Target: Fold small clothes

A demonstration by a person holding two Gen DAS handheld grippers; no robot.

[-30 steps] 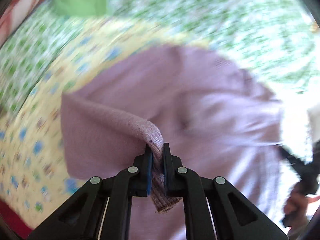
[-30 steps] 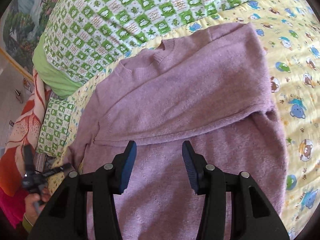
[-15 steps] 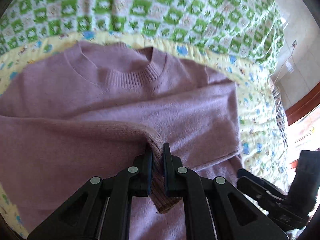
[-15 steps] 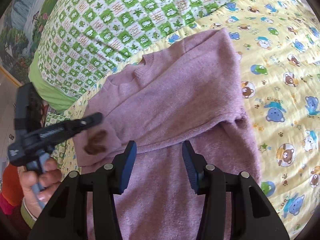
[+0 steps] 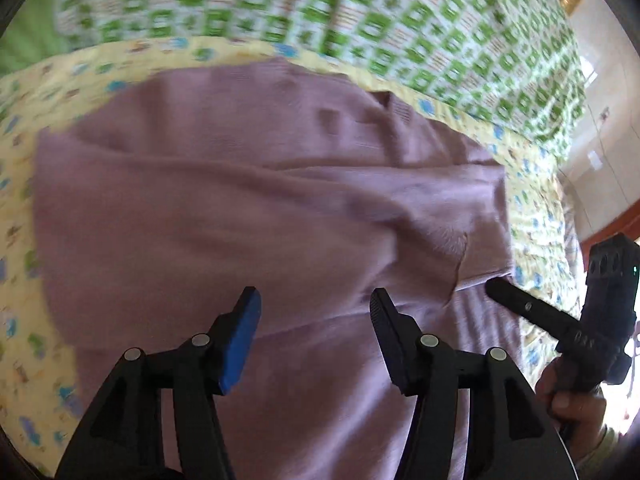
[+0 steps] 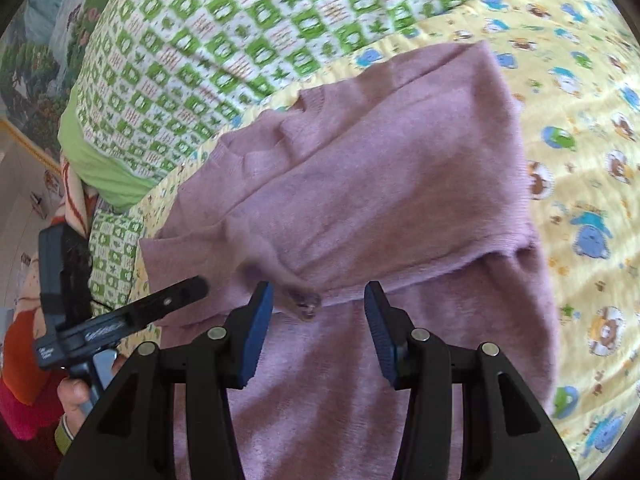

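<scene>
Left wrist view: the left gripper (image 5: 314, 304) has just been opening, and its jaws now stand apart with nothing between them. Half a second ago they were clamped on the ribbed cuff of a sleeve; that cuff is gone from the pads. Below them lies the mauve knitted sweater (image 5: 240, 208), spread on the yellow cartoon-print quilt (image 5: 24, 168), with the green-and-white checked blanket (image 5: 360, 12) beyond it. The picture is smeared, so the fine lie of the folds is hard to read, but a sleeve edge runs across the body of the garment. At the right edge the other tool's black finger reaches over the sweater's side, held by a hand (image 5: 572, 404).

Right wrist view: the right gripper (image 6: 318, 312) hovers with its jaws apart and empty, as it was a second ago. Between and just beyond its pads the released sleeve cuff (image 6: 302, 302) is blurred, seemingly dropping onto the sweater's front. Both sleeves now lie crossed over the chest, and the neckline (image 6: 280, 128) points toward the checked blanket. The left tool sits at the lower left, apart from the cloth.

In my judgement the sleeve fold is finished with this release, and what remains is to bring the hem up toward the collar.
</scene>
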